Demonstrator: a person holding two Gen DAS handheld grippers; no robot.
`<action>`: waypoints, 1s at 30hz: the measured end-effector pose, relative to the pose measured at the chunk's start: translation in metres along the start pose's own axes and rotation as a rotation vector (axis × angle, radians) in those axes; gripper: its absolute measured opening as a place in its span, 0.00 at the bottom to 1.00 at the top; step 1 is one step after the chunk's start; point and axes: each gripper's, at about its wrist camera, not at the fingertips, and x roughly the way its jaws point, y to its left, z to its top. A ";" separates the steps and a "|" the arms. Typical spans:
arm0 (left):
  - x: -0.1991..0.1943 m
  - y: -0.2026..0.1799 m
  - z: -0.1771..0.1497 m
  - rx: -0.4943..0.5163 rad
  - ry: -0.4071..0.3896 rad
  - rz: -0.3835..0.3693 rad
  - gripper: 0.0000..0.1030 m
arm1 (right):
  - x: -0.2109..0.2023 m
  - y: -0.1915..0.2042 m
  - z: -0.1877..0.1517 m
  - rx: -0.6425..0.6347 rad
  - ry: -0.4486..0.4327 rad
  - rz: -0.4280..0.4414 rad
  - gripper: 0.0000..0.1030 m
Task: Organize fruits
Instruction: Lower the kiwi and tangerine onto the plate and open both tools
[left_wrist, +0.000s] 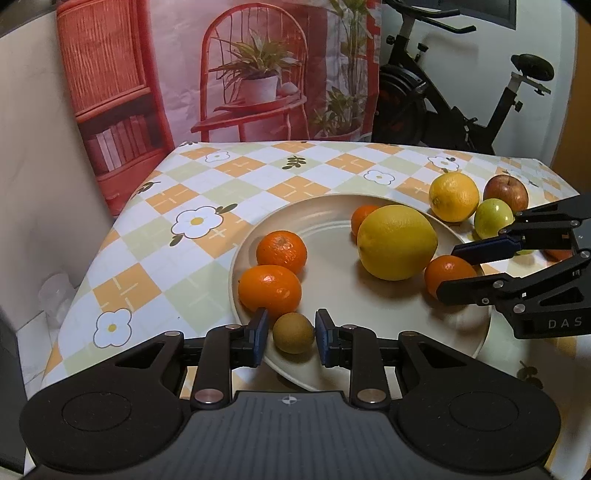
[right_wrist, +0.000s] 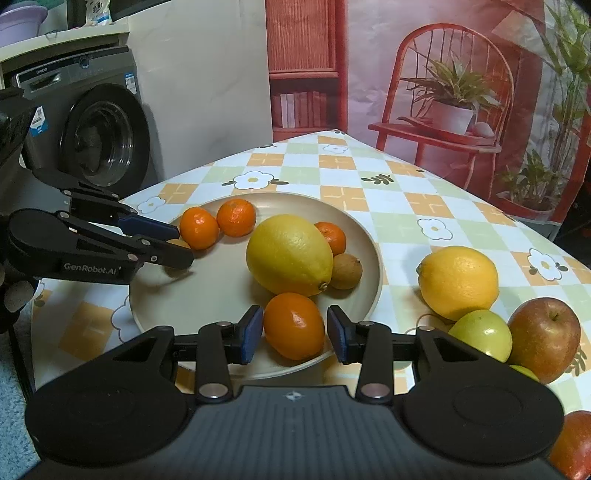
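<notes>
A small brown fruit is bracketed by the left tongs and rests on the near rim of the plate. The pads are set close against it, and whether they press on it cannot be told. A mandarin lies between the jaws of the right tongs, also on the plate, with a sliver of gap showing at one pad, so these tongs are judged to be just open.

Both fruits seem to be set down, and a clean release is judged to be the step in hand. Each pair of jaws should be widened evenly, so that neither round fruit is nudged sideways. The tongs should then be drawn straight back and lifted, not swept across. Just beyond the right tongs sits the large lemon, which should be left undisturbed. To their right, on the worktop, a second lemon, a green apple and a red apple are still to be gathered.
</notes>
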 end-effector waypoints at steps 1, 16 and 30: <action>-0.001 0.000 0.000 -0.004 -0.001 0.000 0.29 | -0.001 0.000 0.000 0.001 -0.001 -0.001 0.40; -0.016 -0.004 0.002 -0.044 -0.035 -0.003 0.49 | -0.026 0.003 -0.002 0.017 -0.087 -0.026 0.43; -0.030 -0.038 0.009 -0.134 -0.069 -0.030 0.49 | -0.074 -0.014 -0.024 0.124 -0.179 -0.137 0.48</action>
